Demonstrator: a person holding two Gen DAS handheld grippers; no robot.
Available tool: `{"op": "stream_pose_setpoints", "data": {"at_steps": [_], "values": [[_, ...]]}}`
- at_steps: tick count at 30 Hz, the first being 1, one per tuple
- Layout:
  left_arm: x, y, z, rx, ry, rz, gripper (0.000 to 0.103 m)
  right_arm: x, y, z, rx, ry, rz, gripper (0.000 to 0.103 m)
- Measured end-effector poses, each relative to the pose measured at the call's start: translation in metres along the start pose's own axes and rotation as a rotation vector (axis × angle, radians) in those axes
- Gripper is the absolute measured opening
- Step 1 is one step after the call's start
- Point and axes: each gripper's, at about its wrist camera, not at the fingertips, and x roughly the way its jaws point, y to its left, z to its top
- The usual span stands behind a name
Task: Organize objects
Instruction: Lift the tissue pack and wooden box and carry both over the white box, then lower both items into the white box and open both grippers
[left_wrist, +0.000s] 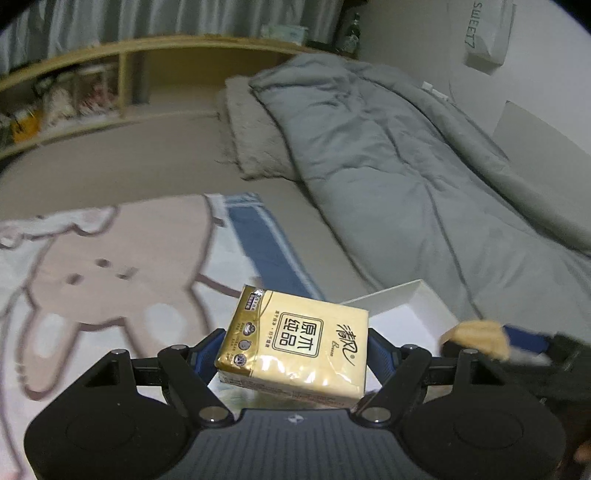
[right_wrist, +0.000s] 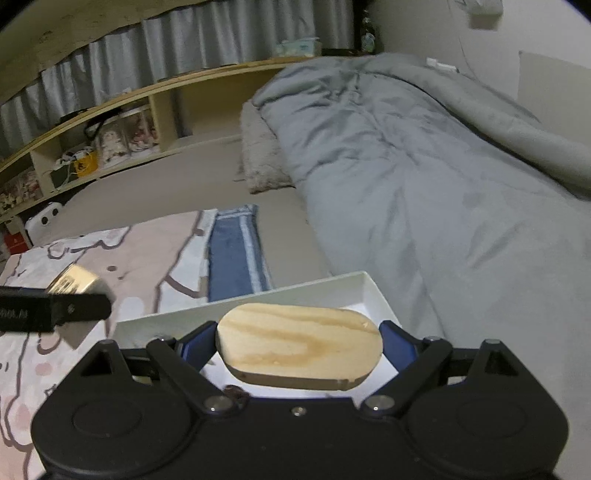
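I am carrying two things at once toward the white box (right_wrist: 364, 291) lying on the bed beside the grey duvet (right_wrist: 424, 177). My left gripper (left_wrist: 295, 354) is pinching a yellow tissue pack (left_wrist: 295, 343) by its two ends, blue pads pressed against its sides, and my right gripper (right_wrist: 299, 347) is clamping an oval wooden block (right_wrist: 299, 341) the same way, jaws set wide around it. I judge this to be the transport step, with both items in the air and neither yet set down. The next move, as I see it, is calling for lowering each piece inside the box walls without the two grippers crowding each other, then easing the pads apart. The right wrist view is showing the box's long wall and far corner right under the block, so the block is hanging over the box; the left view is catching only one corner of the box, past the pack, and is showing the cartoon blanket (left_wrist: 110, 258) below it.
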Motion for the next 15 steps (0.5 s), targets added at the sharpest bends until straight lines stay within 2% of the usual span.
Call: {"op": "stream_pose_setpoints", "data": {"at_steps": [5, 11, 15], "values": [[0.036, -0.020, 0.000, -0.051, 0.047, -0.036, 0.079, 0.018, -0.005, -0.009, -0.097, 0.006, 0.002, 0.093], [0.076, -0.028, -0.001, -0.167, 0.103, -0.071, 0.079, 0.041, -0.006, -0.021, -0.170, 0.042, 0.038, 0.093], [0.095, -0.027, -0.004, -0.298, 0.093, -0.091, 0.079, 0.054, -0.010, -0.026, -0.181, 0.072, 0.034, 0.093]]}}
